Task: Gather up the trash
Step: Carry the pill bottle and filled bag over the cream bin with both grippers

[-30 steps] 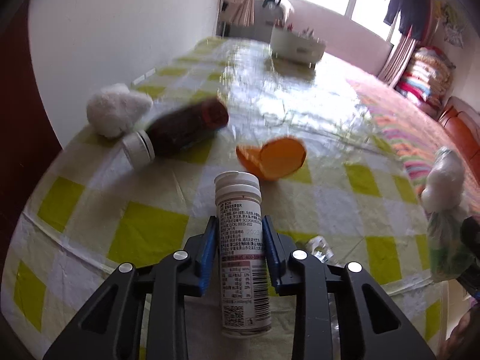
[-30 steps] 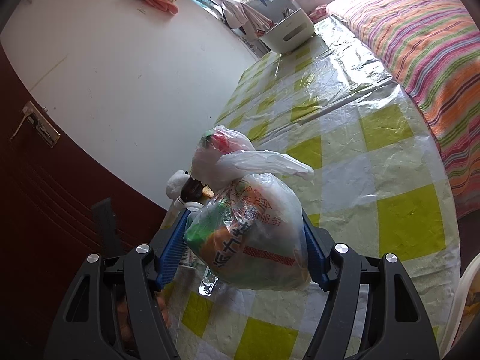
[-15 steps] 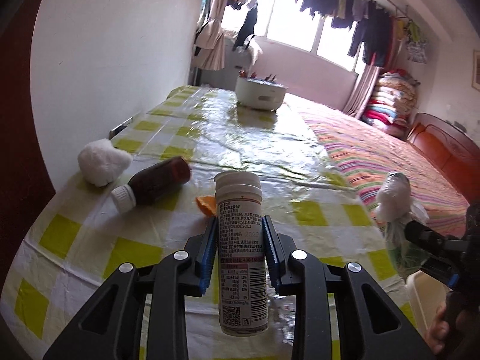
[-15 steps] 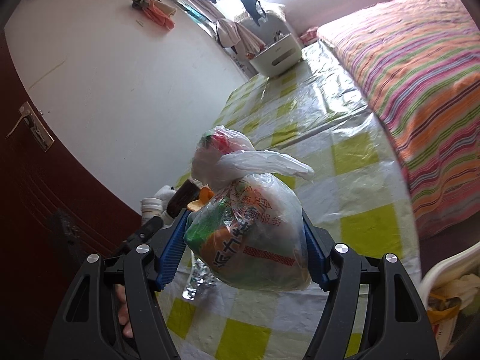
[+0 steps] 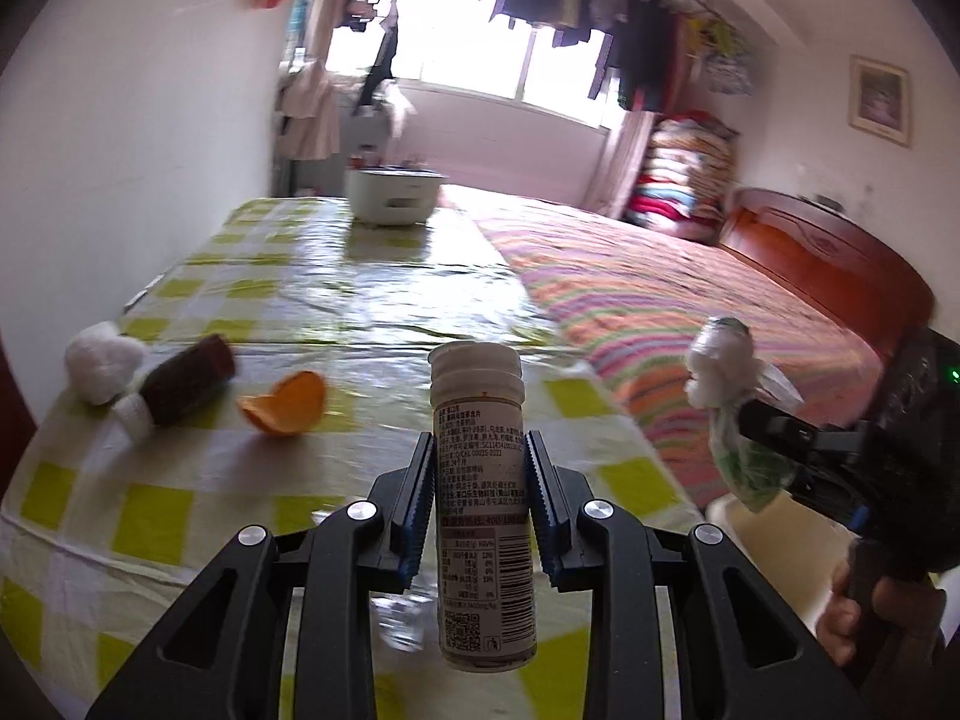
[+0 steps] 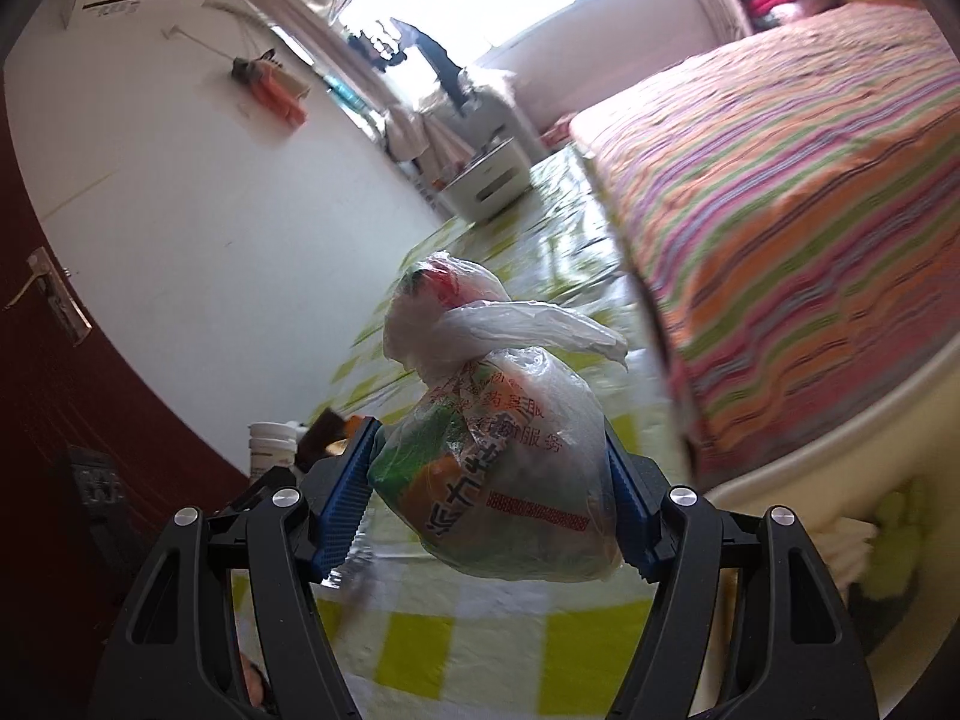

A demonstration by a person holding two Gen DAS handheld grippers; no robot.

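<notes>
Now the left gripper (image 5: pixel 479 492) holds a white tablet tube (image 5: pixel 482 504) upright between its blue pads, above the near edge of the checked tablecloth (image 5: pixel 336 312). On the cloth lie an orange peel (image 5: pixel 287 403), a brown bottle (image 5: pixel 180 385) on its side and a white paper ball (image 5: pixel 101 361). The right gripper (image 6: pixel 492 498) clamps a knotted plastic trash bag (image 6: pixel 498 450), beside the striped bed (image 6: pixel 780 192).

Bright window (image 5: pixel 480 54), white walls (image 5: pixel 150 138), striped bed (image 5: pixel 678 312), possibly clothesline

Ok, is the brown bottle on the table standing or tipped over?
Tipped over. The brown bottle lies on its side on the table, white cap toward the near edge.
</notes>
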